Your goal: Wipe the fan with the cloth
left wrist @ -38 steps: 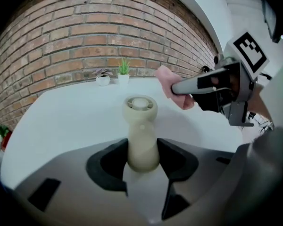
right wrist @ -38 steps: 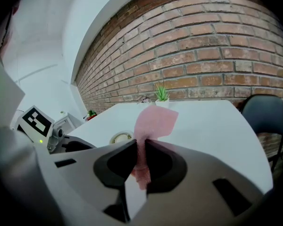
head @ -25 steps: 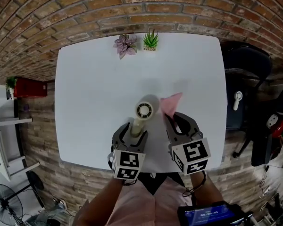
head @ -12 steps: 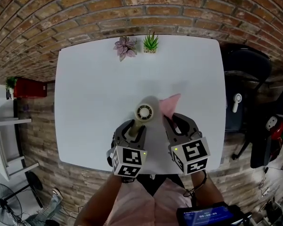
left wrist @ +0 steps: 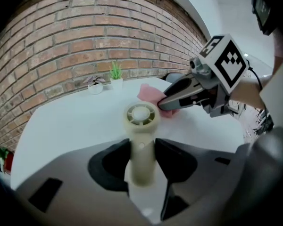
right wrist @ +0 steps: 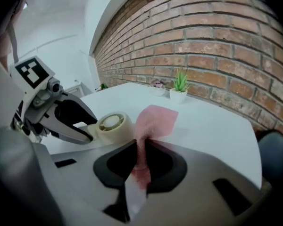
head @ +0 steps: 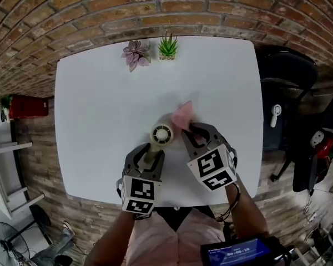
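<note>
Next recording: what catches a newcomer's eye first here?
A cream fan is held mid-picture, its handle in the left gripper, whose jaws have just been closing on it. Beside its head, the right gripper pinches a pink cloth. Two small potted plants sit at the far edge of the table, by the brick wall.

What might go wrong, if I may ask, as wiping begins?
The left hand-held gripper has just been closing its jaws on the slim handle of the fan, so pushing its head may twist it loose. The right hand-held gripper pinches only a bunch of the cloth; its loose flap might fold away, letting bare jaws scrape the fan.
</note>
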Tool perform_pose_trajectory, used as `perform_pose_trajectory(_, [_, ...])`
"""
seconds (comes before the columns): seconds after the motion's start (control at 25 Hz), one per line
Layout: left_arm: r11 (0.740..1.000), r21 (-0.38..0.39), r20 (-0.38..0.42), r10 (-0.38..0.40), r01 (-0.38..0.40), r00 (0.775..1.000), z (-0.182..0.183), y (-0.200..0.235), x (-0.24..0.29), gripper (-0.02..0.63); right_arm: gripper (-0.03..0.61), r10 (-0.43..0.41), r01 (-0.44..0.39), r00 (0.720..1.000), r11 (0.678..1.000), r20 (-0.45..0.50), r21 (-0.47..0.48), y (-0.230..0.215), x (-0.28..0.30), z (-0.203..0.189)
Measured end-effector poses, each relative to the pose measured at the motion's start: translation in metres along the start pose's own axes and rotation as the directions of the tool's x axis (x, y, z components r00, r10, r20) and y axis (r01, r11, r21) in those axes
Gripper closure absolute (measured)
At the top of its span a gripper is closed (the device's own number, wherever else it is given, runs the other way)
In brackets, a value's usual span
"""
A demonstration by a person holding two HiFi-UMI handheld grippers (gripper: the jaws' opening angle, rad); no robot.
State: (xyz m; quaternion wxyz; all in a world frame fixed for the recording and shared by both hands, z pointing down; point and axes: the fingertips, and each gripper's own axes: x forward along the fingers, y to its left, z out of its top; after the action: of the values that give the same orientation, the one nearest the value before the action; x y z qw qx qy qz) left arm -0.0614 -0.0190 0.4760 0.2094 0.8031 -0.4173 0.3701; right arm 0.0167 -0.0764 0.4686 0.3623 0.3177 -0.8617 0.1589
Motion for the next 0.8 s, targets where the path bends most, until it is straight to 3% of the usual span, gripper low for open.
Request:
perform_pose_trajectory(0.24, [0.999, -0.021, 0.012, -0.034, 0.034, 0.999, 0.001, 0.001, 0.000, 0.436, 0.528, 0.026, -0.038, 0.998, 0.967, -0.048, -0.253, 0.003, 0.018, 0.001])
perform_pose_trajectory(0.8, [0.999, 0.034, -0.027, -0.037, 0.038, 0.999, 0.003, 0.000, 0.006, 0.436, 0.534, 0.016, -0.049, 0.998, 0.852, -0.068, -0.522, 0.015, 0.017, -0.001])
